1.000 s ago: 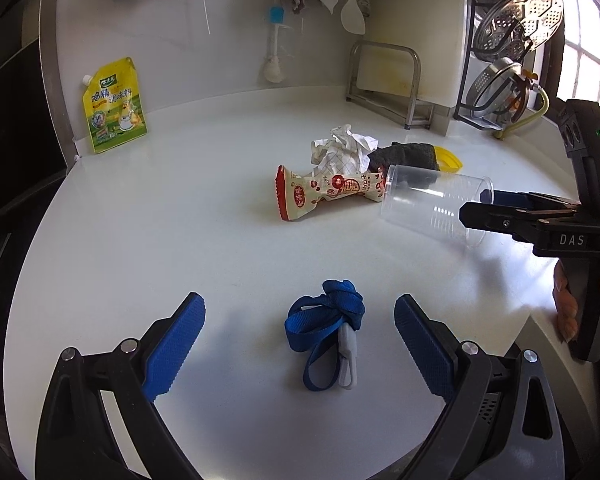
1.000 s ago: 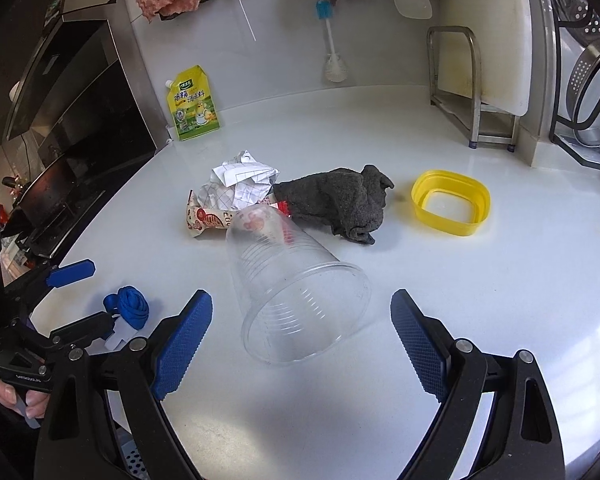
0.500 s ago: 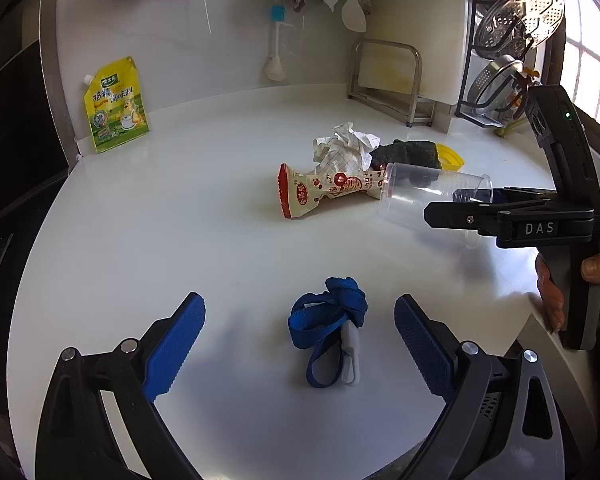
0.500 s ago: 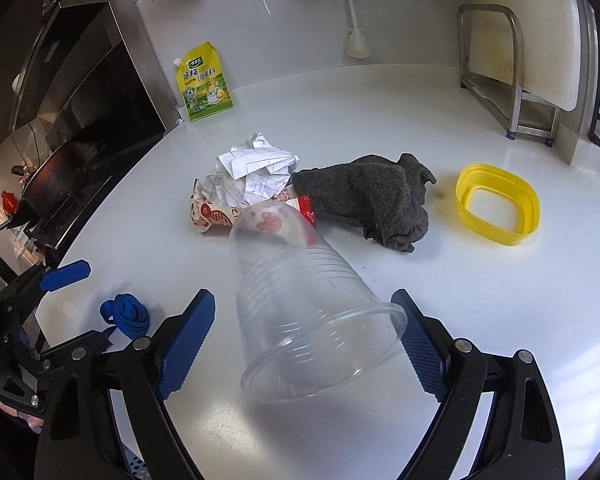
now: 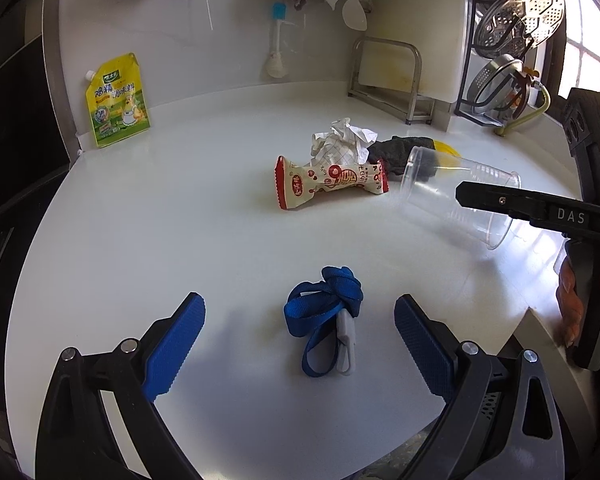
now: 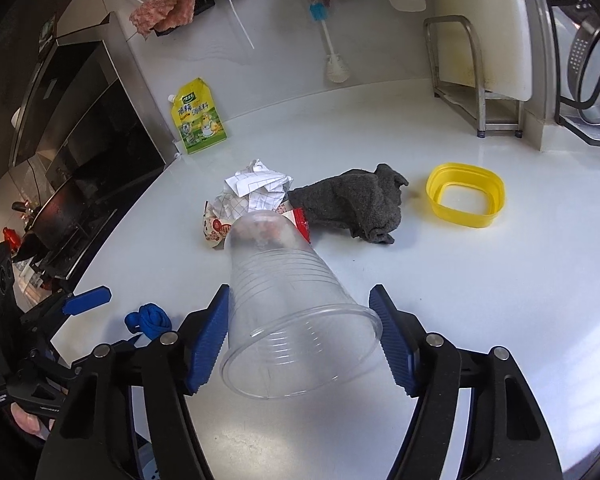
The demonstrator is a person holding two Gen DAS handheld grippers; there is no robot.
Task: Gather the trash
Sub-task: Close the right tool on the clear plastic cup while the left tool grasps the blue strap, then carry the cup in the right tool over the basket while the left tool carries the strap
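A clear plastic cup (image 6: 292, 300) lies on its side on the white counter (image 6: 440, 300), rim toward my right gripper (image 6: 302, 332). That gripper's jaws are closing, and both blue pads touch the cup's sides near the rim. In the left wrist view the cup (image 5: 440, 196) sits inside the right gripper (image 5: 466, 194). Beyond it lie a red-and-white snack wrapper (image 5: 328, 180), crumpled paper (image 5: 340, 142) and a grey cloth (image 6: 356, 200). My left gripper (image 5: 300, 308) stands open around a blue strap (image 5: 324, 312) with a white clip, not touching it.
A yellow plastic ring (image 6: 466, 196) lies right of the cloth. A yellow seasoning pouch (image 5: 116, 100) leans on the back wall. A metal rack with a cutting board (image 5: 388, 72) and a dish rack (image 5: 512, 40) stand at the back right. A stove (image 6: 60, 184) borders the counter's left.
My right gripper moved in over the cup and narrowed from wide open until its pads reached the cup's sides. The left gripper and the strap stayed put.
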